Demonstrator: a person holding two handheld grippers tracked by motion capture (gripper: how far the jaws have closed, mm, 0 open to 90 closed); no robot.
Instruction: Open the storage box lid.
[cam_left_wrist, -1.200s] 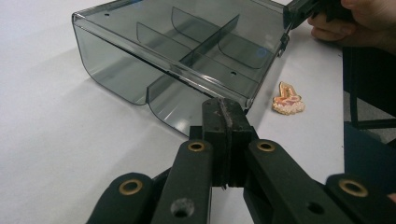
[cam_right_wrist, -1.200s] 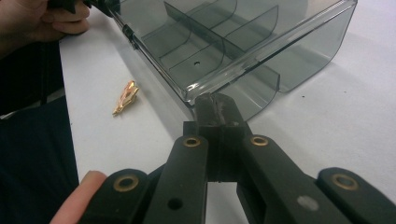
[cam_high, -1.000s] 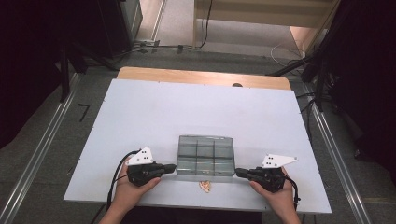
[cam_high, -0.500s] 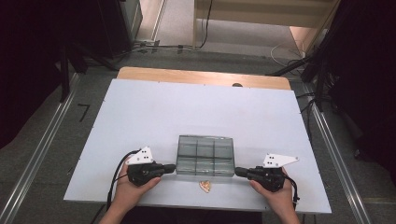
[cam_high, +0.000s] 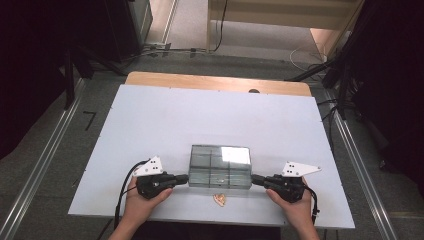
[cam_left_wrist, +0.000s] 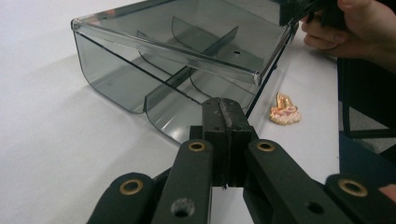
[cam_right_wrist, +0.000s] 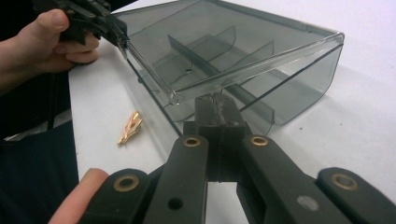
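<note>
Your left hand-held gripper (cam_high: 183, 178) and right hand-held gripper (cam_high: 256, 180) both have jaws pressed together, tips against opposite ends of the smoky plastic divider box (cam_high: 220, 166). The box sits near the surface's (cam_high: 150, 120) front edge, a small gold charm (cam_high: 219, 199) just beside it.

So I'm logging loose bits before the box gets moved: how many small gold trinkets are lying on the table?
1. The gold trinket lies on the white table just in front of the smoky box, between the two grippers. The tinted box could hide others.

Box lid (cam_high: 221, 156) apparently lifted slightly (now glaring).
</note>
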